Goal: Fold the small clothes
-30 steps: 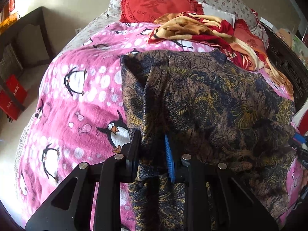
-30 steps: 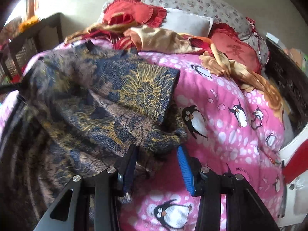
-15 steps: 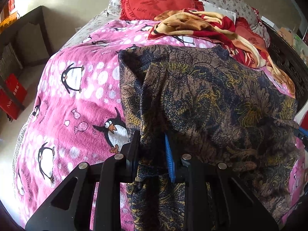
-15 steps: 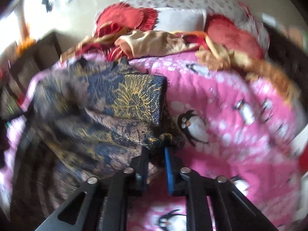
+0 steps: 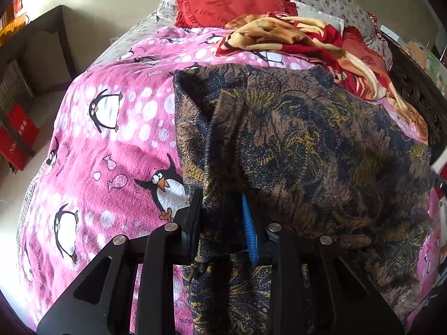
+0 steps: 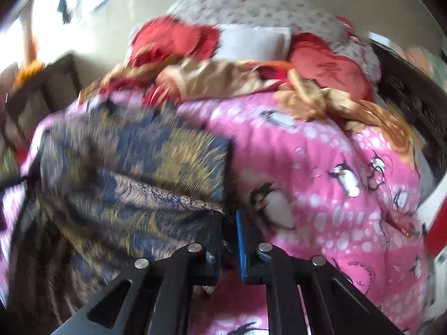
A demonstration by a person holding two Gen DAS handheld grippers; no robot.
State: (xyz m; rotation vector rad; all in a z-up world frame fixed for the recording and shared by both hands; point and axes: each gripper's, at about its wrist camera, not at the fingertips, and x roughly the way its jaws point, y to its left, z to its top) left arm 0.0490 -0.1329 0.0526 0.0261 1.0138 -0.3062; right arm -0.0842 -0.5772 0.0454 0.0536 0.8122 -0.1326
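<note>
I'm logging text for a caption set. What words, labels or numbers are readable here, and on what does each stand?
"I love you" partly legible: red heart cushion, left wrist view.
White lettering on the red box by the floor: too small to read.
Small print on the penguin blanket: too blurred to read.
Patterned garment: no text.

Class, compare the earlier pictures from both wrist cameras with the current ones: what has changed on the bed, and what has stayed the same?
The right gripper, open beside the patterned garment a second ago, has just been closing and now pinches the garment's corner. The left gripper stayed clamped on a bunched fold of the same garment, in place. The penguin blanket and the red heart cushion lie as before.
</note>
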